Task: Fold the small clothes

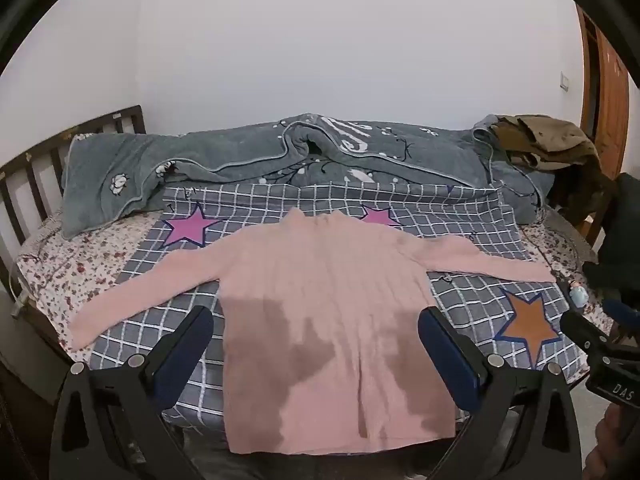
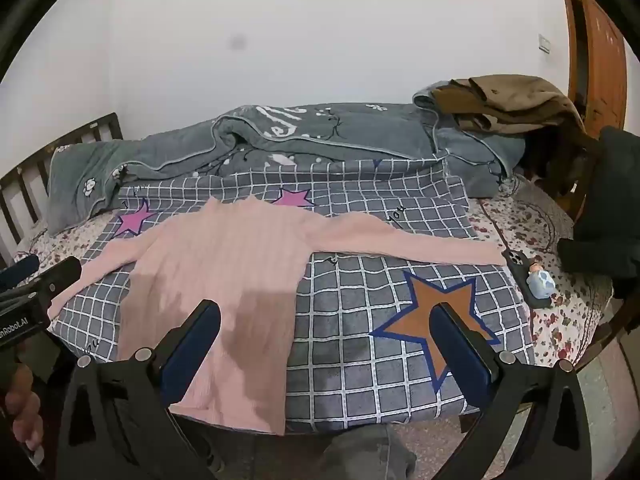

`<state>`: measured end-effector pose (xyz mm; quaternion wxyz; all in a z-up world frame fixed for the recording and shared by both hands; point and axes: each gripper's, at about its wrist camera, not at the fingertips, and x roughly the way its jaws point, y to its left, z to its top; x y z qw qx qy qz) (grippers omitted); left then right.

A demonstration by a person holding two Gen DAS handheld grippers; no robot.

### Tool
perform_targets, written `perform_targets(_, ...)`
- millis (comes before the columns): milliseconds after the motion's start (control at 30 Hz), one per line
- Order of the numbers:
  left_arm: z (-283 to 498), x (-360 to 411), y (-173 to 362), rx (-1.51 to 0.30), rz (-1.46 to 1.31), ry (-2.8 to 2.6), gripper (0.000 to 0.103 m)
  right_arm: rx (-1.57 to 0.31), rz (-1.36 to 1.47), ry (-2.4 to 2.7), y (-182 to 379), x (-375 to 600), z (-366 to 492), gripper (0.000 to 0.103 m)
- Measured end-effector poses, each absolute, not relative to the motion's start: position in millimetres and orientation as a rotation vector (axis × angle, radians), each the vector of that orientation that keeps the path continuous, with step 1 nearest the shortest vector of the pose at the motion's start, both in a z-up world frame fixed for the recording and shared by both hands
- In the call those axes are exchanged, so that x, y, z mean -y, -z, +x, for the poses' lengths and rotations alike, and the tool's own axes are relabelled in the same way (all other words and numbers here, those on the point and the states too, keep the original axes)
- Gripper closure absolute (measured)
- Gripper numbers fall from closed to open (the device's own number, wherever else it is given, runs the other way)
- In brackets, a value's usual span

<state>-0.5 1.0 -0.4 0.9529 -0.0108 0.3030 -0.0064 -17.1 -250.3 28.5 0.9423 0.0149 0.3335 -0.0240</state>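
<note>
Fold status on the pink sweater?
Done: sweater laid flat on the checked sheet, sleeves spread out. In hand: nothing; left claw and right claw hover open above it. Left: every fold, sleeves then body.

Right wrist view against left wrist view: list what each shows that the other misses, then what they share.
Only the right wrist view shows the dark smudge on the wall, a hand at the lower left edge, and the "you" lettering on the checked sheet.

Only the left wrist view shows the whole left sleeve down to its cuff.

Both show the pink sweater spread flat on the checked sheet, the grey duvet, the brown clothes pile, and open hand-held gripper fingers.
</note>
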Motion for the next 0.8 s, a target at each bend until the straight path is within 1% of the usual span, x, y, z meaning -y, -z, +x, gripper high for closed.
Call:
perform_targets(200,-1.5,-0.5,1.8,-0.617,-0.028,0.011,0.000,-0.684,0.018,0.053,-31.7,250.0,-18.3,0.000)
perform_targets(233,-6.8,0.0,-0.4,-0.593,-0.038,0.010,0.000,-0.685,0.019,0.054,-34.3,250.0,-19.5,0.000)
perform_targets(800,-1.3,-2.7,-0.6,-0.618,-0.042,0.022,0.000,-0.669,0.012,0.044,-34.6,247.8,-22.4,0.000)
